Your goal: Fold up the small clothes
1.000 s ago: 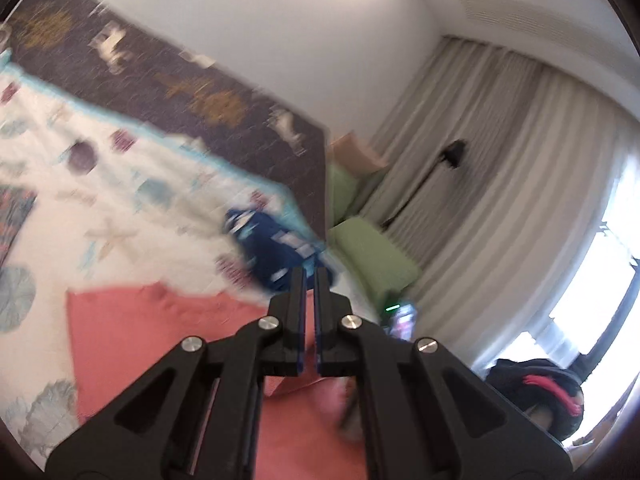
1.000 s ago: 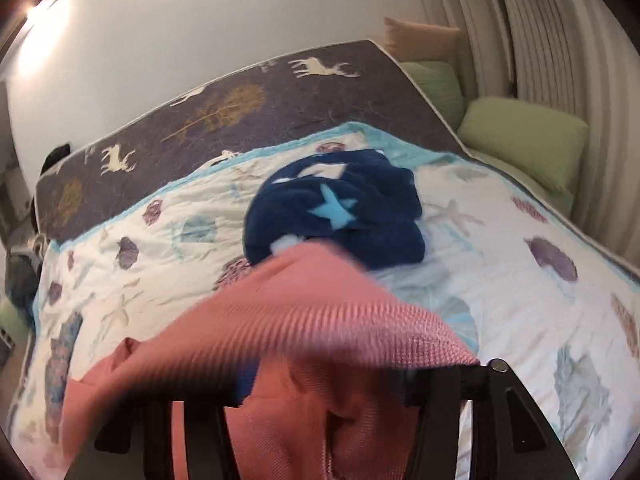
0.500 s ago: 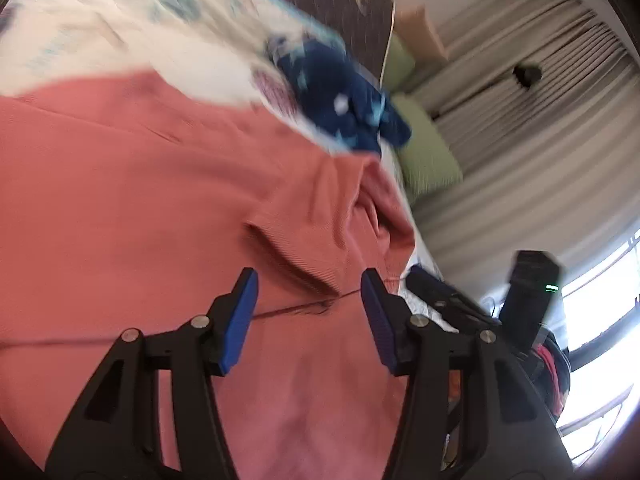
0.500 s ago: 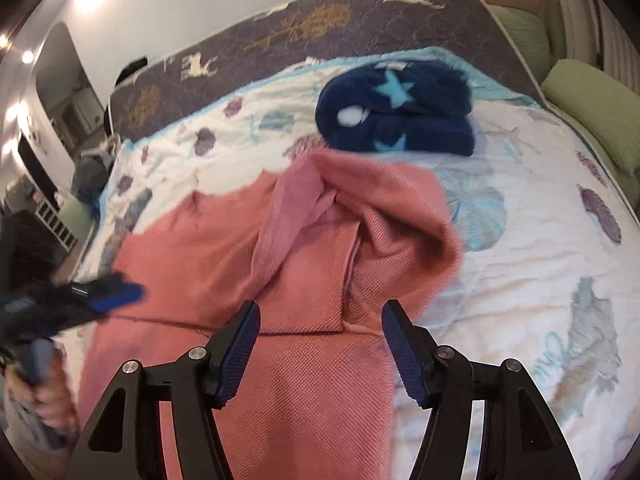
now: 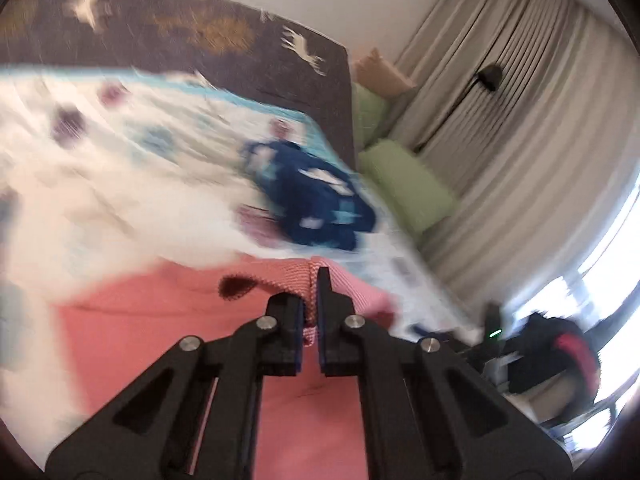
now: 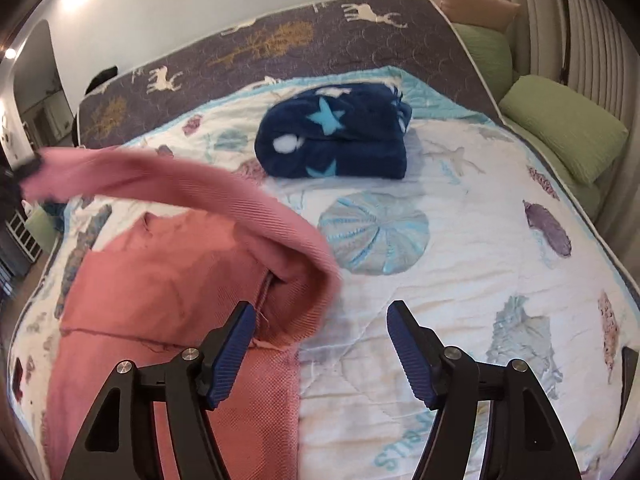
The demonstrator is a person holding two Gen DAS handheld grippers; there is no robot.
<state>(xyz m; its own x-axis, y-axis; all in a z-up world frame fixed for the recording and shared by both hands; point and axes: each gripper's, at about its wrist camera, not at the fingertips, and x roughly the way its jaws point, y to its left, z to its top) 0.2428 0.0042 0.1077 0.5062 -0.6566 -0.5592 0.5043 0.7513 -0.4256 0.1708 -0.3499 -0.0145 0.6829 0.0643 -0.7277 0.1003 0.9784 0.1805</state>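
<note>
A salmon-pink knit sweater [image 6: 168, 292] lies on the left side of the bed. My left gripper [image 5: 314, 280] is shut on a fold of the sweater [image 5: 160, 320] and holds it lifted. In the right wrist view that lifted sleeve [image 6: 192, 184] arcs from the far left across the sweater's body. My right gripper [image 6: 320, 320] is open and empty, low over the sweater's right edge and the white quilt [image 6: 460, 280].
A folded navy blanket with blue stars [image 6: 336, 136] sits on the quilt toward the headboard end. Green pillows [image 6: 560, 124] lie beside the bed on the right, under curtains. A dark bag [image 5: 556, 352] sits near the window.
My left gripper has shut on the sweater's sleeve and lifted it across the body. My right gripper stays open and has shifted right, toward the sweater's edge.
</note>
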